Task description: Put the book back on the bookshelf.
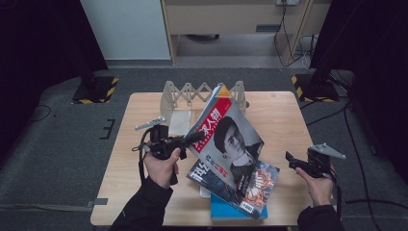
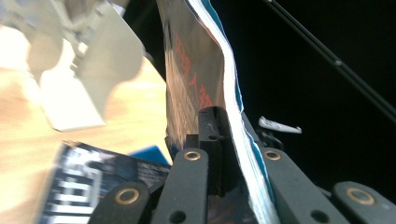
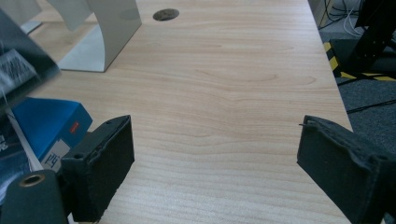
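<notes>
A magazine (image 1: 226, 139) with a red title band and a portrait cover hangs tilted above the table, lifted by its left edge. My left gripper (image 1: 192, 138) is shut on that edge. The left gripper view has the black jaws pressed on the magazine's (image 2: 196, 84) page stack, with my left gripper (image 2: 233, 140) pointing up along it. Below lies a dark magazine (image 1: 255, 185) with orange artwork, resting on a blue book (image 1: 231, 211). My right gripper (image 1: 291, 159) stands open at the table's right side. Nothing is between its fingers (image 3: 219, 158), and the blue book (image 3: 46, 121) is to their left.
A white zigzag file rack (image 1: 192, 94) stands at the back of the wooden table (image 1: 279, 120); its plates (image 3: 102, 32) rise near a round cable hole (image 3: 166, 14). Bare wood lies ahead of my right gripper. Black stands with yellow-striped bases sit on the floor beyond.
</notes>
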{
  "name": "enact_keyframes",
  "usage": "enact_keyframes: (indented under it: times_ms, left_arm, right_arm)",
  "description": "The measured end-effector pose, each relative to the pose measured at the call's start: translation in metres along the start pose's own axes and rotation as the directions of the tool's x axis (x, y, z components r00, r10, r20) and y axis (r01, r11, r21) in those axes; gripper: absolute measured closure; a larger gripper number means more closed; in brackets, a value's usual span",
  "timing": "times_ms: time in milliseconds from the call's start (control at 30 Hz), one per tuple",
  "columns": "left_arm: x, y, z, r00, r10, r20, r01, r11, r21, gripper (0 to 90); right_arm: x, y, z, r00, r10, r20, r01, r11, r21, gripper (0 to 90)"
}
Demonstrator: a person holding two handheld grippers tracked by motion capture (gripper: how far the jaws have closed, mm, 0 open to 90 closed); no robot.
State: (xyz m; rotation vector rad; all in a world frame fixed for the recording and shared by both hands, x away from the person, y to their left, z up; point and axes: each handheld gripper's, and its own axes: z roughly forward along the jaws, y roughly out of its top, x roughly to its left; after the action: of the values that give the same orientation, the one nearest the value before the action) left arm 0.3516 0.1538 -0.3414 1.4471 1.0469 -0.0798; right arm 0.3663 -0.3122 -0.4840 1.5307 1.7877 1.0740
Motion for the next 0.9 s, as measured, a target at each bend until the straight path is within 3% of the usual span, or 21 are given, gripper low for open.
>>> enact_keyframes:
  times_ms: [33, 267, 433, 700, 833, 900]
  left_arm:
    - [0.002, 0.006, -0.006, 0.9996, 0.012, -0.024, -0.012, 0.9998, -0.017, 85.7]
    - [0.012, 0.023, -0.025, 0.9977, 0.009, -0.068, -0.014, 0.9973, -0.072, 85.8]
    - [0.018, 0.040, -0.042, 0.9914, 0.032, -0.127, -0.045, 0.9935, -0.104, 85.8]
    - [0.023, 0.057, -0.061, 0.9859, 0.024, -0.165, -0.052, 0.9854, -0.162, 85.9]
    - [0.025, 0.068, -0.072, 0.9763, 0.035, -0.214, -0.076, 0.9794, -0.187, 85.9]
    - [0.026, 0.070, -0.074, 0.9745, 0.034, -0.222, -0.078, 0.9783, -0.192, 85.8]
  right_arm:
    - [0.001, -0.001, 0.002, 1.0000, -0.007, 0.000, 0.007, 1.000, 0.014, 11.0]
    - [0.001, -0.004, 0.007, 0.9987, -0.050, -0.003, 0.050, 0.998, 0.048, 10.1]
    - [-0.003, -0.007, 0.010, 0.9969, -0.077, 0.015, 0.075, 0.994, 0.082, 9.2]
    - [-0.004, -0.009, 0.012, 0.9959, -0.089, 0.016, 0.088, 0.992, 0.094, 9.2]
    - [-0.006, -0.013, 0.015, 0.9948, -0.101, 0.014, 0.099, 0.988, 0.121, 9.2]
    - [-0.006, -0.013, 0.016, 0.9936, -0.112, 0.012, 0.110, 0.986, 0.127, 9.0]
